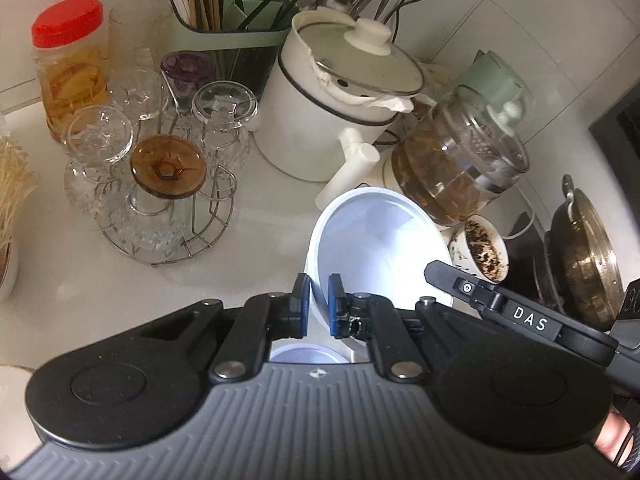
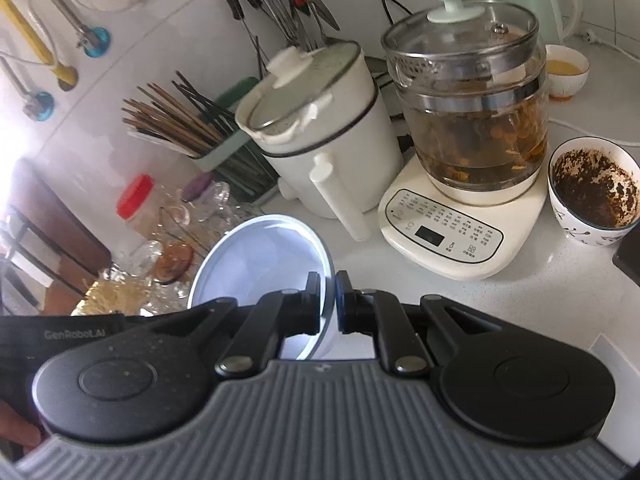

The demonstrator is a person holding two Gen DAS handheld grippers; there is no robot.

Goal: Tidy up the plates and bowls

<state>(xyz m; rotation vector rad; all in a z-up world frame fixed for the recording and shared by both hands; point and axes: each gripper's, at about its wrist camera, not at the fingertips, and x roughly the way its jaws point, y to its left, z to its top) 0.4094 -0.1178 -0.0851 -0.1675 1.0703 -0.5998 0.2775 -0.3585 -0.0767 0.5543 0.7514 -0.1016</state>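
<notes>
A white bowl [image 1: 376, 240] is held tilted above the counter. My left gripper [image 1: 318, 306] is shut on its near-left rim. My right gripper [image 2: 328, 304] is shut on the rim of the same white bowl [image 2: 260, 260], at its right side. One arm of the right gripper [image 1: 500, 304] shows in the left wrist view at the bowl's right. A second white dish [image 1: 304, 354] lies below, mostly hidden by the left gripper body.
Behind stand a white pot with lid [image 1: 336, 96], a glass kettle of tea [image 2: 476, 112] on a cream base [image 2: 460, 224], a dirty cup [image 2: 592, 192], a rack of upturned glasses [image 1: 160, 168], a red-lidded jar [image 1: 68, 64], a chopstick holder [image 1: 224, 12] and a metal wok [image 1: 588, 256].
</notes>
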